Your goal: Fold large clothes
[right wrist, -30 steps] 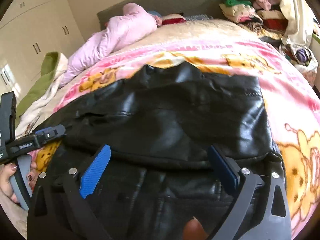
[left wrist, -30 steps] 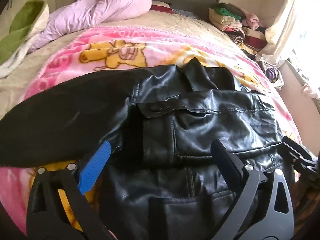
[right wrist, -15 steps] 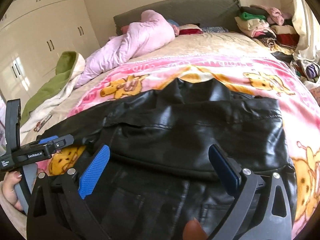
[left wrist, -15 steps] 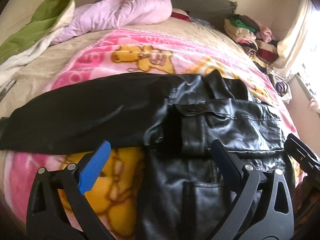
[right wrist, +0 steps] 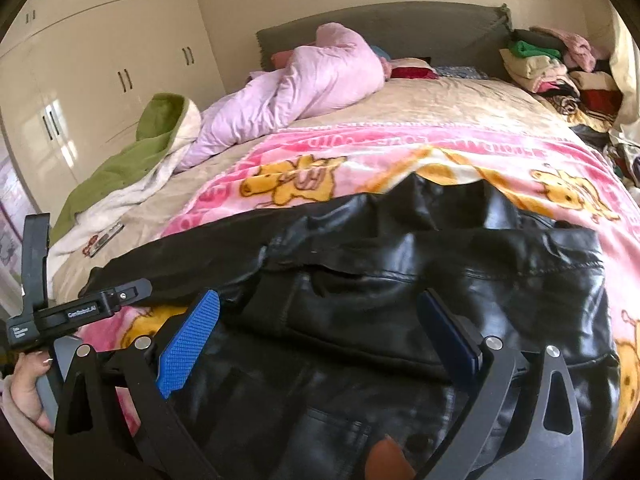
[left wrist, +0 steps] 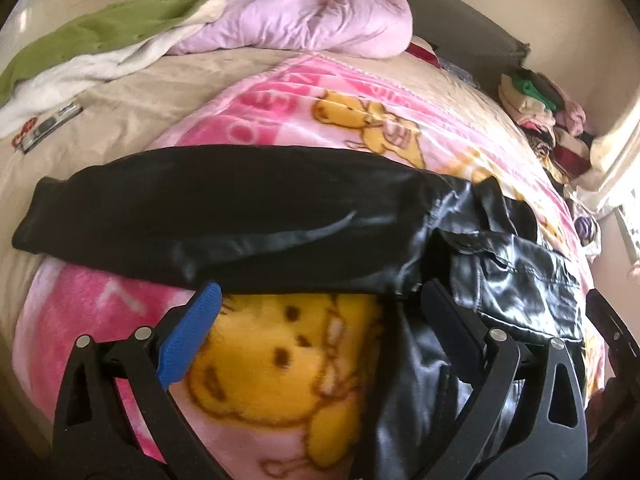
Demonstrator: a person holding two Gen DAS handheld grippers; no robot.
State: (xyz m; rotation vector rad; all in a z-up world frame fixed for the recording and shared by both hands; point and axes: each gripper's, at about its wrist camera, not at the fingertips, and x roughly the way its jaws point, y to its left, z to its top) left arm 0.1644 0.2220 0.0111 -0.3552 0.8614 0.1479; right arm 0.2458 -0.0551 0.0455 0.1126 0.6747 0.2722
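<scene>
Both pairs of fingers are held wide apart and nothing is gripped: the left gripper hangs over a bear print on the blanket, its right finger just at the jacket's side edge, while the right gripper is poised above the jacket's body.

The black leather jacket is spread on the pink blanket on the bed; one sleeve is stretched out toward 9 o'clock in the left view, and the collar points to 12 o'clock in the right view.

A slip is judged likely, since the glossy leather may slide from the blue pads if only a thin edge is pinched. The plush blanket could be caught together with the sleeve, so that both are dragged. The stiff, heavy material may spring open once folded.

Open room is seen at 12 o'clock beyond the collar, where bare blanket runs to the bedspread. At 10 o'clock the way is bounded by a lilac quilt and a green-and-white throw; at 2 o'clock by a clothes pile. The left gripper's body is seen at 8 o'clock in the right view, near enough for a collision to be possible.
</scene>
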